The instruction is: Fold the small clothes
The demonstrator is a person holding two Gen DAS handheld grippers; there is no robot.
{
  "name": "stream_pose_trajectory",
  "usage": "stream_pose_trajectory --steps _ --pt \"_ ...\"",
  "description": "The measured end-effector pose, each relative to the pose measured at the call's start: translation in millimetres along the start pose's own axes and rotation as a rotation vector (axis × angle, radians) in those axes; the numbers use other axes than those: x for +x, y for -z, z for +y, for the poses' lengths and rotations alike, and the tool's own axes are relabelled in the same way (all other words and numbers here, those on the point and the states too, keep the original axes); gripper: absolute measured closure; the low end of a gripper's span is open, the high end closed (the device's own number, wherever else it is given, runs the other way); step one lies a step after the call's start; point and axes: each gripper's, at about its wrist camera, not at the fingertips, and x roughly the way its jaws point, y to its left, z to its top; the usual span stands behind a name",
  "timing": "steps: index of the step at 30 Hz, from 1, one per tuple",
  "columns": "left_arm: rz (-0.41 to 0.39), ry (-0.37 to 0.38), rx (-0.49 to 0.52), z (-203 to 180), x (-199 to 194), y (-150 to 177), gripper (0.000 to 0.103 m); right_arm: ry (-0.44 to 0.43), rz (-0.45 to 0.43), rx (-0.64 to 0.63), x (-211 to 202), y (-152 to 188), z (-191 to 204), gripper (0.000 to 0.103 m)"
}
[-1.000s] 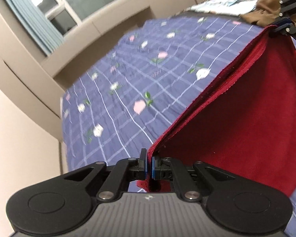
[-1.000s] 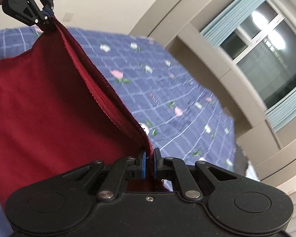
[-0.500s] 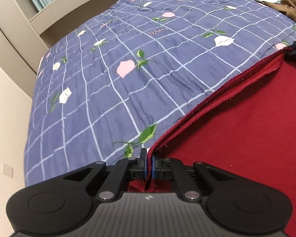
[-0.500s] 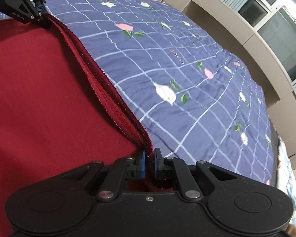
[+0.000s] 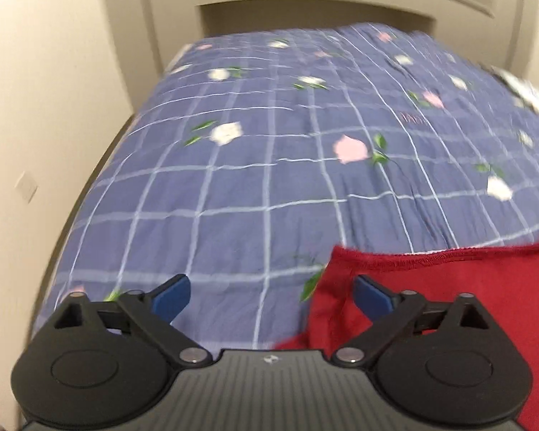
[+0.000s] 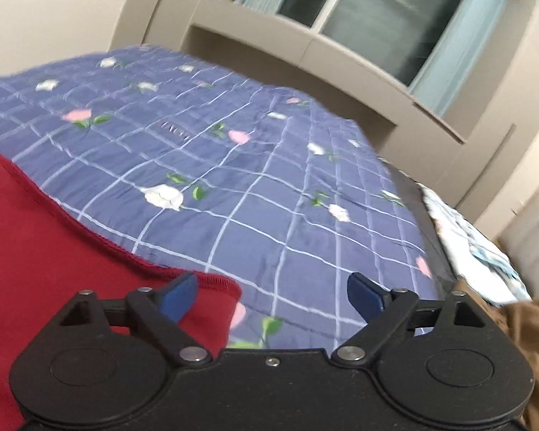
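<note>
Release phase: we now see both tongs spread wide, whereas 0.5 s ago each was clamped on a corner of the red garment (image 5: 449, 287). L gripper (image 5: 271, 292) hangs w/ nothing between its blue pads; R gripper (image 6: 271, 294) likewise (both views blurred, so fine detail is unsure). The garment lies flat on the floral bedspread (image 5: 269, 143), its hemmed edge just ahead of the fingers. We judge this fold laid down; next comes a re-grip for another fold. A brown garment (image 6: 535, 330) waits at R.

Red garment (image 5: 431, 309) lies flat (jaws spread) on bedspread (image 5: 233, 179).
</note>
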Motion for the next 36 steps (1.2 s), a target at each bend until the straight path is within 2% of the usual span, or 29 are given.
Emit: stream_pose_trajectory --steps 2,7,10,13,15,17,23,27,30,36 --pt "-0.009 0.023 -0.073 10.9 -15.6 18.3 0.001 -0.023 -0.024 0.000 -21.4 9.7 2.1 0.004" --pt "-0.004 0.081 -0.270 35.5 -66.4 88.0 0.001 -0.052 -0.048 -0.079 -70.6 36.3 26.5 0.003" --pt "-0.007 0.113 -0.316 37.0 -86.7 124.8 0.001 -0.022 -0.072 -0.112 -104.8 55.8 43.3 0.002" --pt "0.021 0.099 -0.304 29.1 -90.2 146.8 0.001 0.007 -0.064 -0.105 -128.7 75.6 58.4 0.001" --pt "0.050 0.079 -0.277 21.0 -89.6 151.8 0.001 0.038 -0.045 -0.108 -134.8 87.7 65.6 0.001" --pt "0.044 0.075 -0.249 11.8 -89.9 150.8 0.001 0.068 -0.014 -0.102 -134.4 99.5 70.5 0.001" --pt "0.052 0.088 -0.241 0.1 -92.8 145.4 0.001 0.109 0.045 0.054 -134.5 111.2 59.8 0.001" --pt "0.049 0.090 -0.257 1.4 -96.0 149.4 0.001 0.137 0.020 0.095 -151.8 114.9 63.7 0.001" --pt "0.061 0.077 -0.261 0.9 -93.8 150.8 0.001 0.144 0.057 0.069 -146.4 124.5 71.2 0.001" --pt "0.072 0.070 -0.256 1.3 -92.9 152.2 0.001 0.186 0.024 0.072 -152.6 130.1 82.3 0.001"
